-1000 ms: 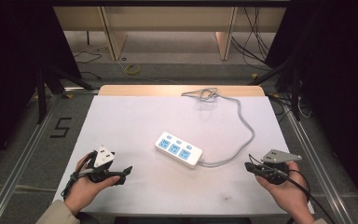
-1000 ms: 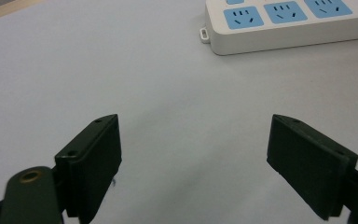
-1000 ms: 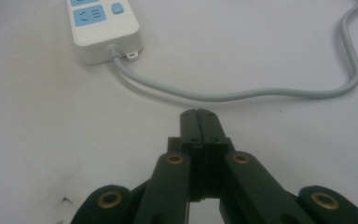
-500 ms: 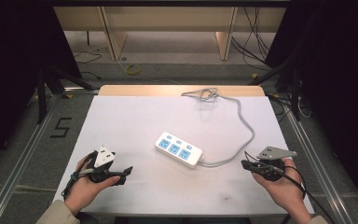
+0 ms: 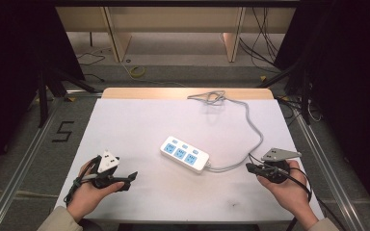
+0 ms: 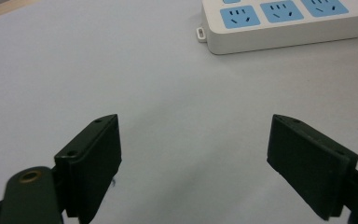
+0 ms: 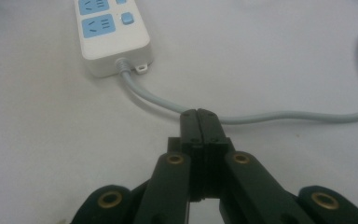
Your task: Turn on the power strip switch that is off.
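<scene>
1. Near edge, high view: my left gripper [image 5: 125,179] sits at about 7 o'clock on the counter [image 5: 139,120], my right gripper [image 5: 251,167] at about 4 o'clock. Both are low over the white surface.
2. Left gripper [image 6: 193,158]: jaws spread wide, nothing between them, bare counter below. The power strip [image 6: 279,21] lies ahead at about 1 o'clock from it, well apart.
3. Right gripper [image 7: 199,122]: jaws pressed together, holding nothing. The tips sit just beside the grey cable [image 7: 279,116], which crosses directly in front of them; I cannot tell whether they touch it.
4. Mid-counter: power strip [image 5: 185,154] lies flat, sockets up, long axis running from about 10 o'clock to 4 o'clock. Its cable end faces my right gripper.
5. Key relation: the cable [image 5: 231,166] leaves the strip on the right-hand side, so the right gripper is nearer to the cable, the left to the strip's free end.
6. Far: the cable loops up the right side to a bundle at 12 o'clock near the counter's far edge.
7. Judgement: right must open before taking the cable.
</scene>
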